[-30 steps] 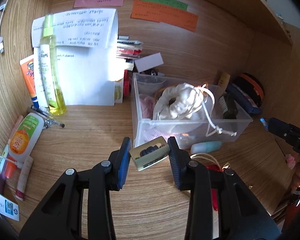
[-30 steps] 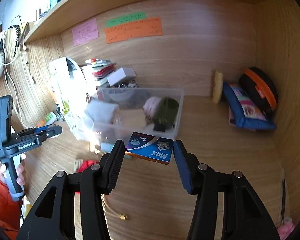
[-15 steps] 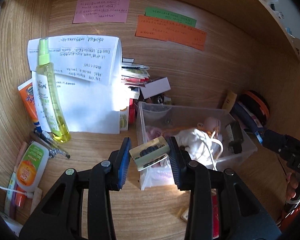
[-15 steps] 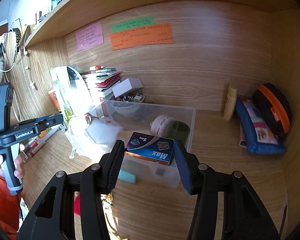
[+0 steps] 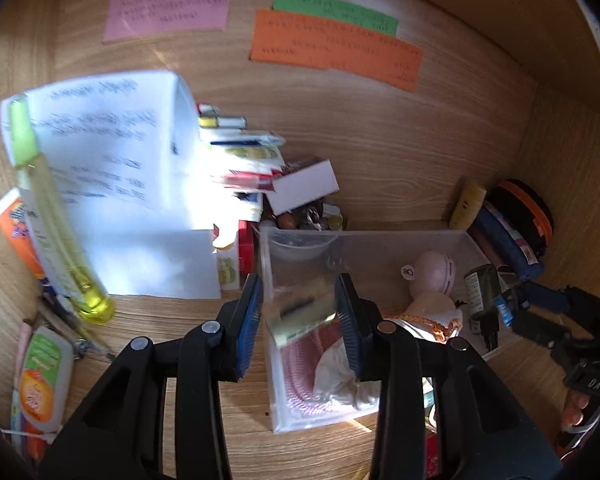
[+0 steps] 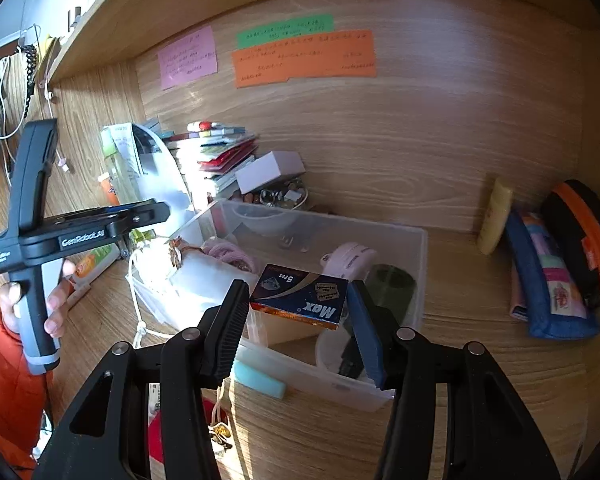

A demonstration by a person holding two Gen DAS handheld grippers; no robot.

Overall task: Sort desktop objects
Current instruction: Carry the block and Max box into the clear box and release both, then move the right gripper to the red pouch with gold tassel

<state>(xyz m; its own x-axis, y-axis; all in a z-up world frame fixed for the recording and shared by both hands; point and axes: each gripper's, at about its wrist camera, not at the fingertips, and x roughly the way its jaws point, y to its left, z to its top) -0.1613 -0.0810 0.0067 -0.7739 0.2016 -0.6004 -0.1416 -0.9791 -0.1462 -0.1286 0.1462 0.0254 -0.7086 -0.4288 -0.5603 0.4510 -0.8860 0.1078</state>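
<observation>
A clear plastic bin (image 5: 276, 360) (image 6: 416, 248) stands on the wooden desk and holds a white drawstring pouch (image 6: 196, 276), a pink item (image 5: 432, 272) and a dark green bottle (image 6: 392, 288). My left gripper (image 5: 300, 312) is over the bin's left end; its jaws stand wider than the small pale green box (image 5: 300, 312) between them, which is blurred. My right gripper (image 6: 298, 300) is shut on a blue "Max" razor-blade box (image 6: 300, 300) held above the bin's near side.
A yellow spray bottle (image 5: 52, 224), white papers (image 5: 132, 184), tubes (image 5: 40, 380), stacked booklets (image 6: 216, 156) and a white box (image 6: 270, 170) stand left and behind. Pencil cases (image 6: 552, 276) and a yellow tube (image 6: 496, 216) lie right. A teal eraser (image 6: 260, 378) lies before the bin.
Both grippers have moved forward over the bin. My left jaws have spread and the pale green box now sits loose and blurred between them. My right gripper still holds the blade box.
</observation>
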